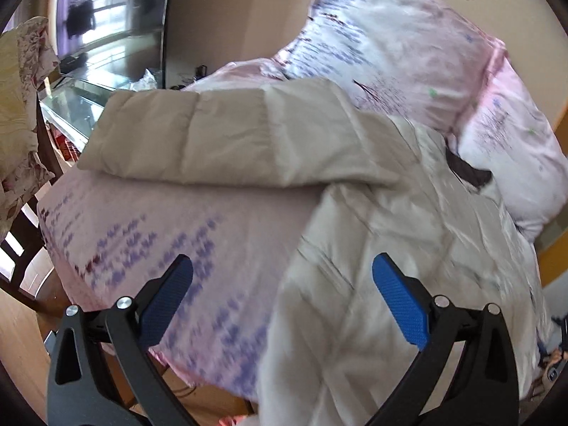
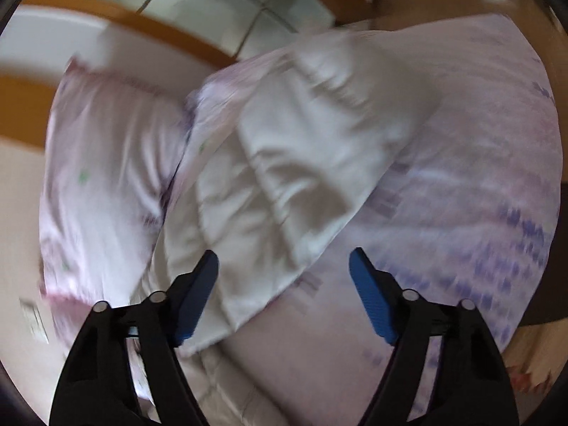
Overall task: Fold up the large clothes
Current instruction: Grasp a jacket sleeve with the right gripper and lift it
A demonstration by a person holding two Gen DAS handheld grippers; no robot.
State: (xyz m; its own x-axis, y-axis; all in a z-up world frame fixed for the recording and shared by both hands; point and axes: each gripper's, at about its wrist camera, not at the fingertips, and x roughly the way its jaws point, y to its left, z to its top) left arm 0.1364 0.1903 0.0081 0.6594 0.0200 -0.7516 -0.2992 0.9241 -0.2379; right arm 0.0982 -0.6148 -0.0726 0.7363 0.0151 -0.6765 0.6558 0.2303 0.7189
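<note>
A large beige quilted coat (image 1: pixel 372 234) lies on the pink bed sheet (image 1: pixel 149 227). One padded sleeve (image 1: pixel 213 138) stretches left across the bed. My left gripper (image 1: pixel 282 268) is open and empty, hovering above the coat's left edge. In the right wrist view the same coat (image 2: pixel 284 177) lies crumpled, blurred by motion. My right gripper (image 2: pixel 284 262) is open and empty, just above a folded corner of the coat.
Two pink floral pillows (image 1: pixel 401 46) lie at the head of the bed, one also in the right wrist view (image 2: pixel 106 177). A wooden headboard (image 2: pixel 106 25) is behind. A dark wooden chair (image 1: pixel 25 241) and a glass cabinet (image 1: pixel 74 103) stand left of the bed.
</note>
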